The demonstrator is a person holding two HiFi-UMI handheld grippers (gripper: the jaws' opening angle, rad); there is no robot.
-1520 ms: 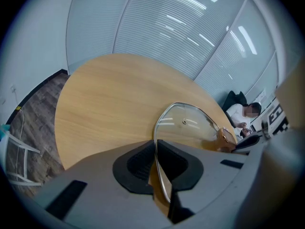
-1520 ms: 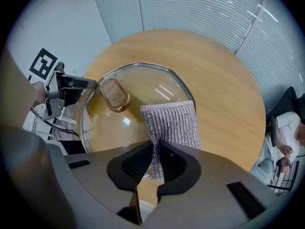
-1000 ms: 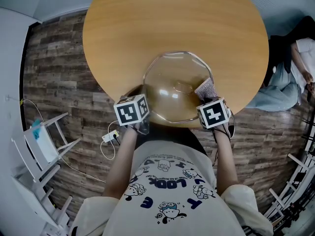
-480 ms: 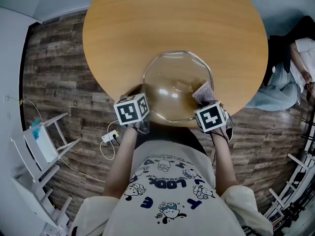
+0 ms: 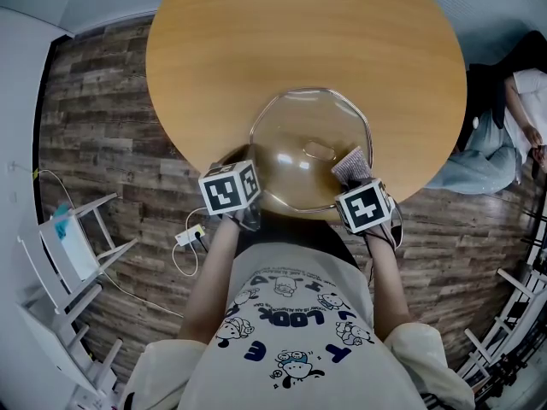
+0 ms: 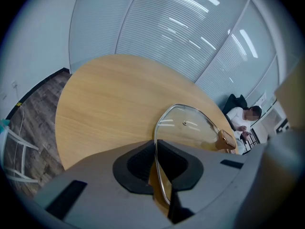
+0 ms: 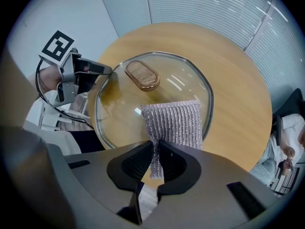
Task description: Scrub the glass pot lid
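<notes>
The glass pot lid (image 5: 295,135) lies near the round wooden table's front edge, with a wooden knob (image 5: 318,150) at its middle. My left gripper (image 5: 248,218) is shut on the lid's near-left rim (image 6: 162,175), seen edge-on in the left gripper view. My right gripper (image 5: 355,182) is shut on a silvery mesh scrubbing cloth (image 5: 352,164), which lies flat on the lid's right side. In the right gripper view the cloth (image 7: 176,125) spreads over the glass (image 7: 119,109) just short of the knob (image 7: 142,75).
The round wooden table (image 5: 299,41) stretches beyond the lid. A white folding rack (image 5: 73,246) and a cable with a plug (image 5: 190,237) sit on the floor at the left. A seated person (image 5: 508,118) is at the right.
My right gripper and the cloth have slid a little toward me and leftward over the lid's right side. The left gripper and lid stay still.
</notes>
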